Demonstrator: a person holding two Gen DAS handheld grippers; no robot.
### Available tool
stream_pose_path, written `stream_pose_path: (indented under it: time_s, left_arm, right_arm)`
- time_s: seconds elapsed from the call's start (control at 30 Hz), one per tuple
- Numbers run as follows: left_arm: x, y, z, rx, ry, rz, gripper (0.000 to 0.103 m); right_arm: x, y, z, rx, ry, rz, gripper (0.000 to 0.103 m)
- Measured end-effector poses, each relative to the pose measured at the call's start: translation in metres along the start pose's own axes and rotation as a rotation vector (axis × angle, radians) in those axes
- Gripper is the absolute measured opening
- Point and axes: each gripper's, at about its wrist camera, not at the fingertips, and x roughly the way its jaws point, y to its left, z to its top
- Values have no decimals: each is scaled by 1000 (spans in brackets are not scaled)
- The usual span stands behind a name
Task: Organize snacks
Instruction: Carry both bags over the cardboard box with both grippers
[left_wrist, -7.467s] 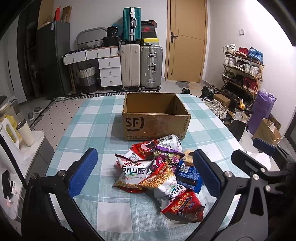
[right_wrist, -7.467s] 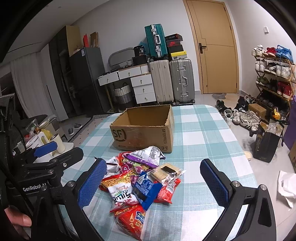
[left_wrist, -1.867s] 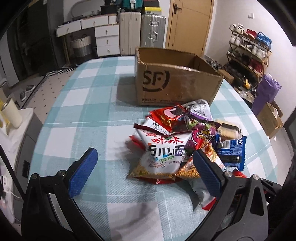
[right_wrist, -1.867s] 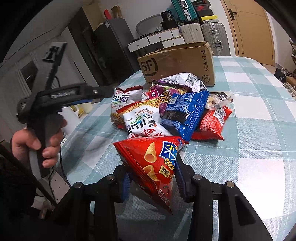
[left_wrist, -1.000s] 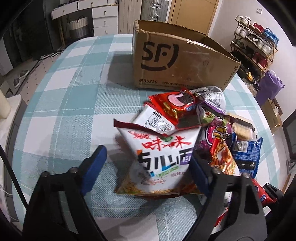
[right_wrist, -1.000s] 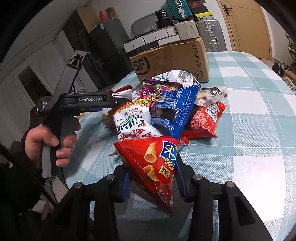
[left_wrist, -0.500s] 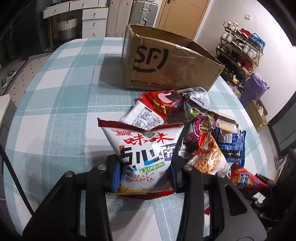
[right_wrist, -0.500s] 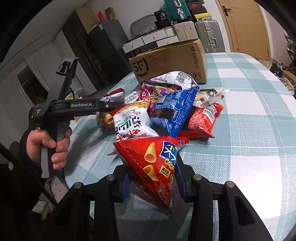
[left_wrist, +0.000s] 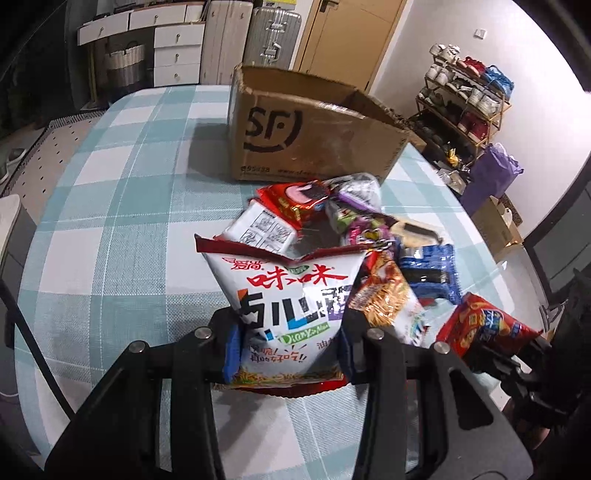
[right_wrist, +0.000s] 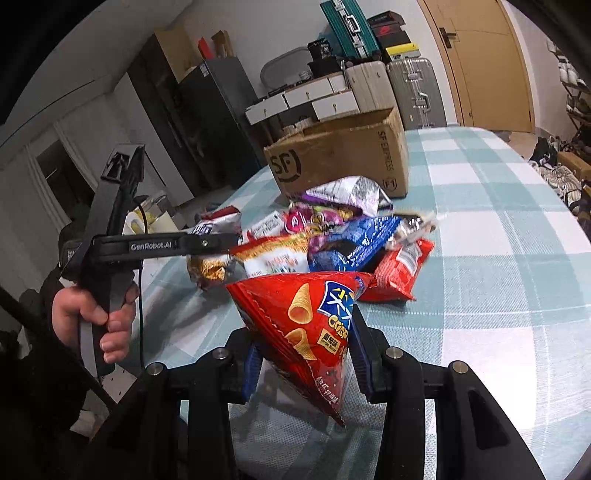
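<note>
Left side: the left tool is closed on a white bag with red and black lettering, its blue pads pressing the bag's lower sides. The bag stands upright between them, its torn red top edge toward the far side. Seen from the right wrist, a hand grips this tool's handle at the near left edge of the bench, which is covered in a teal and white check cloth.

Centre: the remaining snacks lie heaped on the bench just beyond the white bag. In the heap are a red packet at the far end, a silver and purple bag beside it, an orange and white bag, a blue bag and a red flat packet on the right side. Several overlap; the exact count cannot be settled, as parts are blurred.

Far centre: an open cardboard box stands on the bench beyond the heap, close to it but apart. Its inside is not visible.

Right side: the right tool is clamped on a red chip bag, gripped at its narrow lower half, wide end up and tilted. The bag appears clear of the bench, near right of the heap.
</note>
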Motion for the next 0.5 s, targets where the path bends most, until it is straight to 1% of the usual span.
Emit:
stream_pose_path:
  time_s: [0.1,0.33,0.43,0.5]
  left_arm:
    - [-14,-6,-1,6,-18,-19,38]
    - [-39,-22,-1,46,-45,-32,38]
    - [-53,-28,3,44,-74,-47,38]
    - [-60,-32,6,55,-90,-49,38]
  right_arm:
    - [-8,3,6,-6,-25,4,42]
    - [-22,13,22,-19,-76,24,42]
    - [-25,19,32,-35,-94,31,42]
    - [-24,18,40,-19,-102,53,42]
